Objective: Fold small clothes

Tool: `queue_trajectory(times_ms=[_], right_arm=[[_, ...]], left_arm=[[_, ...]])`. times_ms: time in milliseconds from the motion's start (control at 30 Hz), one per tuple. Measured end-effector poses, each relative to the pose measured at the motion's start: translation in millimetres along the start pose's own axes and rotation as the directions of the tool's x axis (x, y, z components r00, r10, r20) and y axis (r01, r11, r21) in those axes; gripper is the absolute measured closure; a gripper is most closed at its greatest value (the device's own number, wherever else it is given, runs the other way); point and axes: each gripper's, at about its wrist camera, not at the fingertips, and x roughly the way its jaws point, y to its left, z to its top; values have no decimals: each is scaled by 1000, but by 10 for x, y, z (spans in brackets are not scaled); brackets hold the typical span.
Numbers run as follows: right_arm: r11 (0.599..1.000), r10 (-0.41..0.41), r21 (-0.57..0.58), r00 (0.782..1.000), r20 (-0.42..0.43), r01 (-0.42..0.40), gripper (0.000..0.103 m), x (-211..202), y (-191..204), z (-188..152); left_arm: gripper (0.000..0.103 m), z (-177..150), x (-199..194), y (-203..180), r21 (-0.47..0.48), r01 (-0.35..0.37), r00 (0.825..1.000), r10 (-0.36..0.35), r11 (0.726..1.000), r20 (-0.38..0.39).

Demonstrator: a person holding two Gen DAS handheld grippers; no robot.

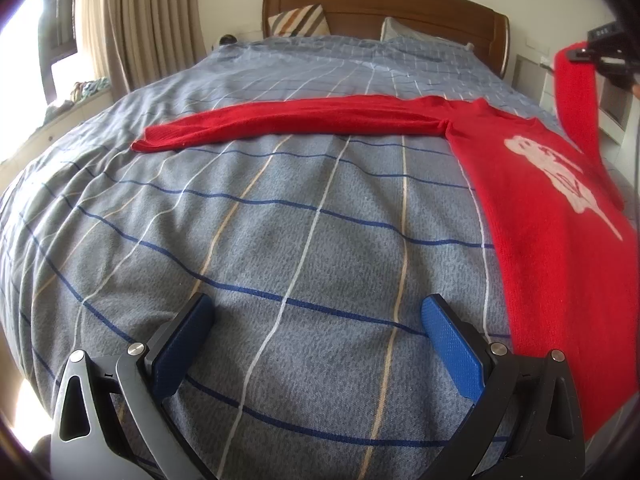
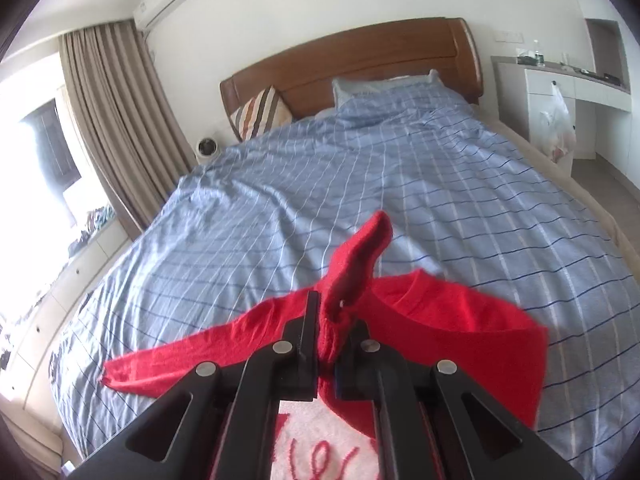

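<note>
Two fisheye views, each looking forward along a handheld gripper and tilted down at a bed [image 1: 280, 208]. The left wrist camera sits low and close over the blue checked cover, facing the headboard [image 1: 384, 4], with the curtain [image 1: 152, 20] at left. The right wrist camera seems higher, facing the same headboard [image 2: 352, 56], its frame slightly tilted. Both views share the cover, pillows, curtain and a red sweater [image 1: 540, 200] [image 2: 448, 320]; the right gripper [image 1: 600, 50] shows at the left view's upper right edge.

no legible text, sweater [image 1: 552, 208] motif unreadable
</note>
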Motion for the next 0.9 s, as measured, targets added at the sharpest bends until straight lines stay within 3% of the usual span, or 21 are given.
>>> queue_trajectory(times_ms=[33, 67, 100, 267, 400, 500, 633, 800, 900], right_arm=[[1000, -1, -15, 999, -42, 0, 74, 203, 139, -122], [1000, 19, -19, 995, -99, -21, 36, 405, 240, -247], [998, 56, -4, 987, -150, -57, 24, 553, 315, -391], [982, 190, 45, 955, -228, -185, 23, 649, 593, -1022], [984, 173, 5, 964, -203, -176, 22, 276, 457, -1304], [993, 111, -24, 983, -147, -115, 20, -209, 134, -1498], [998, -36, -49, 996, -76, 32, 15, -818, -461, -1785], [965, -261, -47, 964, -50, 259, 15, -1308, -1218, -2172], [940, -340, -52, 939, -46, 338, 15, -1485, -1490, -2378]], left_arm=[[0, 1, 0, 3, 0, 1, 1000, -1, 1000, 1], [0, -3, -3, 1, 0, 0, 1000, 0, 1000, 1], [0, -2, -4, 3, 1, 0, 1000, 0, 1000, 2], [0, 0, -3, 4, 0, -2, 1000, 2, 1000, 3], [0, 2, -6, 3, 0, -4, 1000, 4, 1000, 5], [0, -10, -16, -18, 2, -12, 1000, 12, 1000, 11], [0, -26, -20, -41, 6, -24, 999, 24, 1000, 21], [0, -46, -19, -57, 7, -32, 999, 32, 999, 30], [0, -51, -19, -64, 8, -39, 999, 38, 999, 37]])
